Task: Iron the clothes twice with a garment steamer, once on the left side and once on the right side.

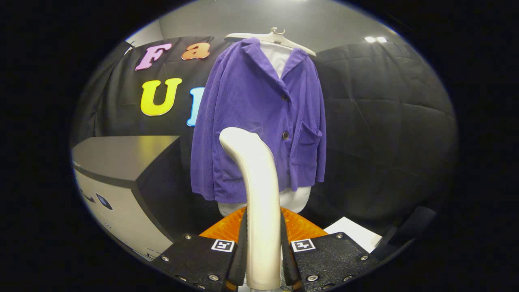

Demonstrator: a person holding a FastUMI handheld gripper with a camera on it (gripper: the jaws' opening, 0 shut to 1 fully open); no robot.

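Observation:
A purple corduroy jacket [259, 117] hangs over a white shirt [279, 59] on a white hanger [271, 38], straight ahead beyond the fingers. My gripper [262, 239] is shut on the cream-white garment steamer [255, 190], both fingers pressing on its handle. The steamer stands upright between the fingers and its curved head sits in front of the jacket's lower middle, left of the buttons. I cannot tell whether the head touches the fabric.
A dark-topped cabinet [121, 154] with pale sides stands to the left of the jacket. A white sheet [357, 233] lies low to the right, beside a dark object [409, 227]. Black cloth walls close the booth behind.

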